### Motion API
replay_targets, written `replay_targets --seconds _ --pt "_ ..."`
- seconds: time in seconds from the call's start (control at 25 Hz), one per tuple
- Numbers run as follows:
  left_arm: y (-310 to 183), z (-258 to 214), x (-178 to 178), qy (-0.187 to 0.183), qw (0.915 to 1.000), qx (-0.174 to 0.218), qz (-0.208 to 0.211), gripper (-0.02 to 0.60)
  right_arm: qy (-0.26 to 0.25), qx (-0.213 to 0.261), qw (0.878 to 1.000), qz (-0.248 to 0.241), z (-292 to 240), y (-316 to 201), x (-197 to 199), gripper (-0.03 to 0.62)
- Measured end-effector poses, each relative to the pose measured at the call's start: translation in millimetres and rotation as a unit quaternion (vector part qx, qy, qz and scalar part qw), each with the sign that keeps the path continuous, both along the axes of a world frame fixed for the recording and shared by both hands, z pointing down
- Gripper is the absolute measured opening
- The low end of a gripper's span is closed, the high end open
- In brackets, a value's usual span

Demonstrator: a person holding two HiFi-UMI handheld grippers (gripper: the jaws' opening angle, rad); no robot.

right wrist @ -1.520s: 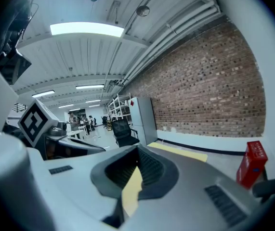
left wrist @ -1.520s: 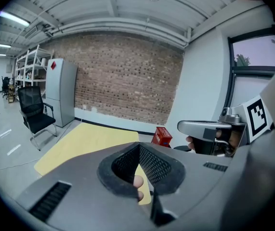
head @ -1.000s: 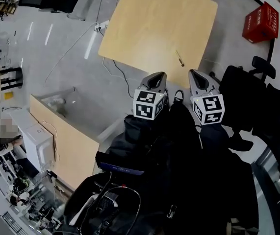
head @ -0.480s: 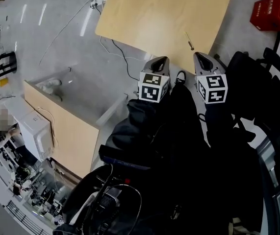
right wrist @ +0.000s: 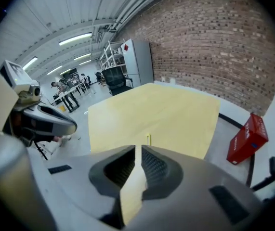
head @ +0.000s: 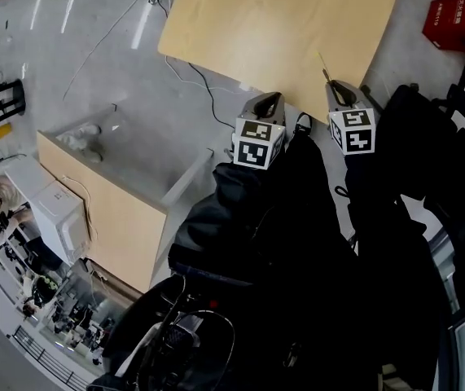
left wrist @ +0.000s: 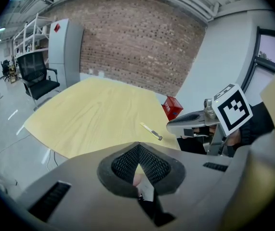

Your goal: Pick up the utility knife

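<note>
Table (head: 281,23) nearer | right gripper (head: 338,89) apparently just short of utility knife (head: 324,65)

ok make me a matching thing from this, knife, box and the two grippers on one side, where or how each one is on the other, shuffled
1 utility knife
2 box
3 left gripper
4 right gripper

A red, on the floor past the table
B jaws a narrow slit apart, nothing between them
C lying on the table near its edge
D jaws together at the tips

Pairs: 1-C, 2-A, 3-D, 4-B
</note>
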State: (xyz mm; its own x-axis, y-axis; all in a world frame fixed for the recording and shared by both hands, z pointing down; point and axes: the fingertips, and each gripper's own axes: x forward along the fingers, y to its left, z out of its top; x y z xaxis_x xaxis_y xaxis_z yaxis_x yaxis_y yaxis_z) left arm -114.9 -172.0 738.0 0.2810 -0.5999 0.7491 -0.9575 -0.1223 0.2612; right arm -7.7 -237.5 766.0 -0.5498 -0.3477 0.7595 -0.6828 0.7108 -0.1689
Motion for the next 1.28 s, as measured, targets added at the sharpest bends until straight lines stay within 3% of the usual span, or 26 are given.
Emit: replay_targets --seconds 0.32,0.88,1.28 --pt "9 12 -7 0.008 0.9999 -0.014 -0.001 -0.005 0.050 -0.024 0.998 -0.011 44 -18 -1 0.052" --pt "13 18 -8 0.011 0.9996 -0.024 -0.008 -0.005 0.042 -0.061 0.997 -0.015 63 -21 -6 0.052" --pt "18 19 -6 0.011 0.9996 -0.024 -0.009 -0.005 0.056 -0.048 0.997 -0.009 67 -19 -5 0.052"
